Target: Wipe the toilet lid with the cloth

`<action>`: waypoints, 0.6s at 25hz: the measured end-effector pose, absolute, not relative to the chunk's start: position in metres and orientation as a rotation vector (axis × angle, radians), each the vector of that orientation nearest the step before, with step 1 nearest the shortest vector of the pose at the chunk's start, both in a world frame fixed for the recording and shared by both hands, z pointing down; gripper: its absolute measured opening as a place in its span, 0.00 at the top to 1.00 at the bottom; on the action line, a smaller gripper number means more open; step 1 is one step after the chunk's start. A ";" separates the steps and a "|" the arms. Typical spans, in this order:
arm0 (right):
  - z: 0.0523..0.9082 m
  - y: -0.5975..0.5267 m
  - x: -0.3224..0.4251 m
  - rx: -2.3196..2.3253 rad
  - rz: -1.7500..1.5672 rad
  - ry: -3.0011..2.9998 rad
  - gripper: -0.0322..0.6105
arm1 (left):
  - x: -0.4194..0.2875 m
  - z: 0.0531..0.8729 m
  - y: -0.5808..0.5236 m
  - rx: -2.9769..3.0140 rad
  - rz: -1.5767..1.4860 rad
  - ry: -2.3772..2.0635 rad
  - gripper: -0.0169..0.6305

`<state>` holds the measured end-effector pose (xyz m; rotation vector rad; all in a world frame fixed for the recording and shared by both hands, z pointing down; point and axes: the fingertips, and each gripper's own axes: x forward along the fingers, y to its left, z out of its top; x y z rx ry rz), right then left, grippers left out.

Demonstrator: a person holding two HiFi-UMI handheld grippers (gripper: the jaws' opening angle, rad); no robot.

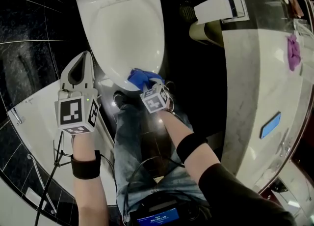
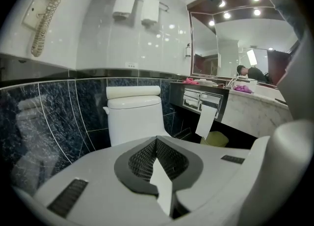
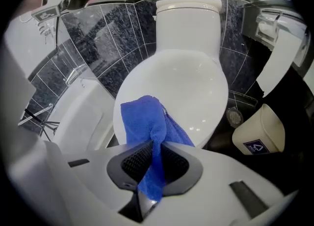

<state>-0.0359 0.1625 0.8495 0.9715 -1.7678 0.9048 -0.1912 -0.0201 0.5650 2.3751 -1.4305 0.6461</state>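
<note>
While the right tool (image 3: 154, 161) clamps a fold of the blue cloth (image 3: 144, 119), that cloth sits at the near edge of the closed white toilet lid (image 3: 189, 87). Left of the lid, the left tool (image 1: 84, 63) hovers apart from it, its jaws together with nothing between them.

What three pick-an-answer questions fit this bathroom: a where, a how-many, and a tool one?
1. Where is the blue cloth? A at the front of the toilet lid; B in the bin; C on the floor.
2. How many towels hang on the rail? A one; B two; C four.
3. The right tool is: A open; B shut on the cloth; C holding a brush.
1 A, it hangs at the lid's front edge. 2 B, two hang side by side. 3 B, its pads pinch the cloth.
</note>
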 end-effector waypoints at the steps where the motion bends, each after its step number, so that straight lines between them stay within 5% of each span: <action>1: 0.849 0.162 -0.030 0.988 0.909 -1.757 0.84 | -0.189 0.565 -0.020 2.379 0.646 -1.428 0.97; 15: 0.807 0.125 0.038 1.168 0.887 -1.741 0.84 | -0.184 0.544 -0.006 2.377 0.658 -1.430 0.97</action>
